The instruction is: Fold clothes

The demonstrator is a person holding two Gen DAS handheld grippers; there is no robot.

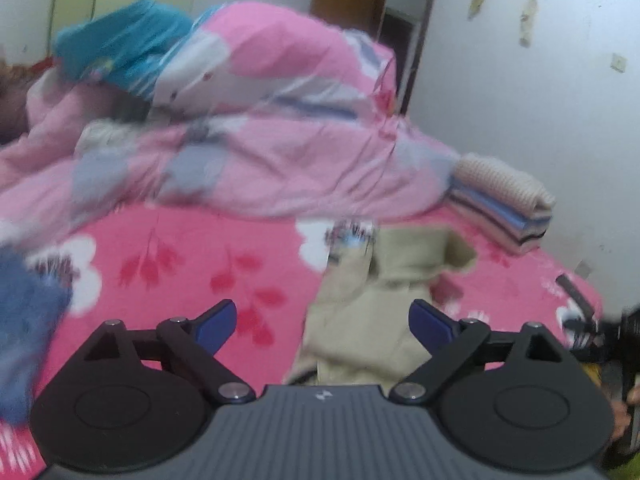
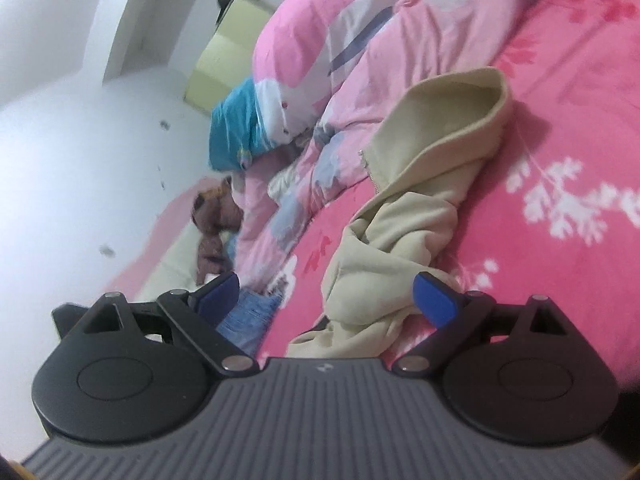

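A cream hooded zip jacket [image 1: 372,304] lies crumpled on the pink flowered bedsheet [image 1: 180,264]. My left gripper [image 1: 322,326] hovers above its near end, open, with nothing between its blue pads. In the right wrist view the same cream jacket [image 2: 404,248] stretches away with its hood [image 2: 456,108] at the far end. My right gripper [image 2: 326,298] stands open over the bunched lower part, and no pad presses on the cloth.
A pink patterned quilt [image 1: 248,120] is heaped across the back of the bed with a teal pillow [image 1: 120,52] on it. Folded clothes [image 1: 504,204] are stacked at the right by the wall. Blue cloth [image 1: 24,320] lies at the left. A brown plush toy [image 2: 214,220] lies near the wall.
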